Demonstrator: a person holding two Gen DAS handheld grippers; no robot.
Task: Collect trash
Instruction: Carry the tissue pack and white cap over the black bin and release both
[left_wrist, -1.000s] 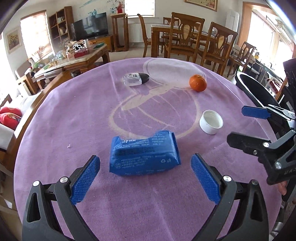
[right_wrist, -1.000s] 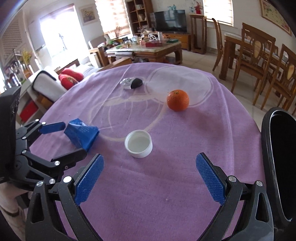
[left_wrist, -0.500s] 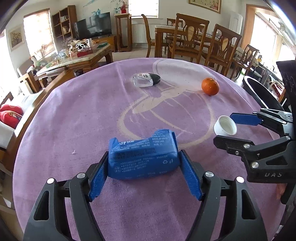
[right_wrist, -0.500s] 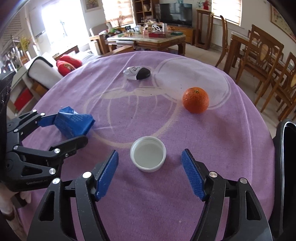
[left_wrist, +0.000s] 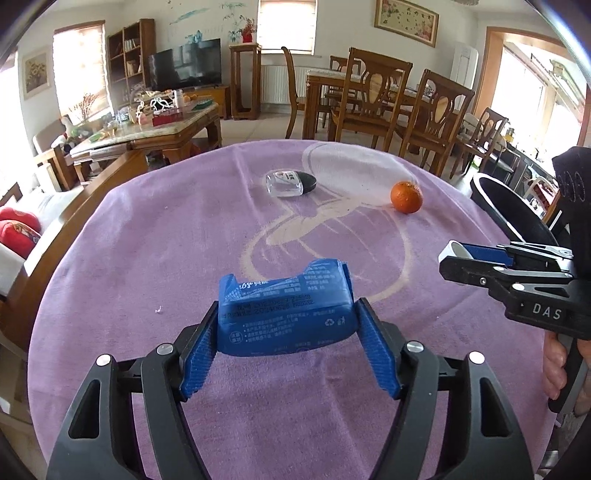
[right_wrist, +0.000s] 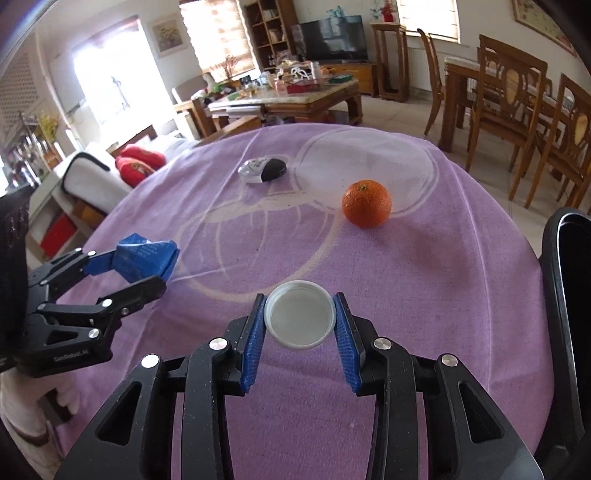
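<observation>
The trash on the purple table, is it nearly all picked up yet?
Not yet. Nothing shows as binned so far. The left gripper has its jaws clamped on the crumpled blue plastic packet, and the right gripper's jaws are closing on the round white plastic cap. Both still need dropping into the black bin. The clear bottle with a black cap may be trash too; the orange probably stays.

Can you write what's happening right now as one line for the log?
left gripper: shut on blue pack | right gripper: closing on white cap | orange: on table
</observation>
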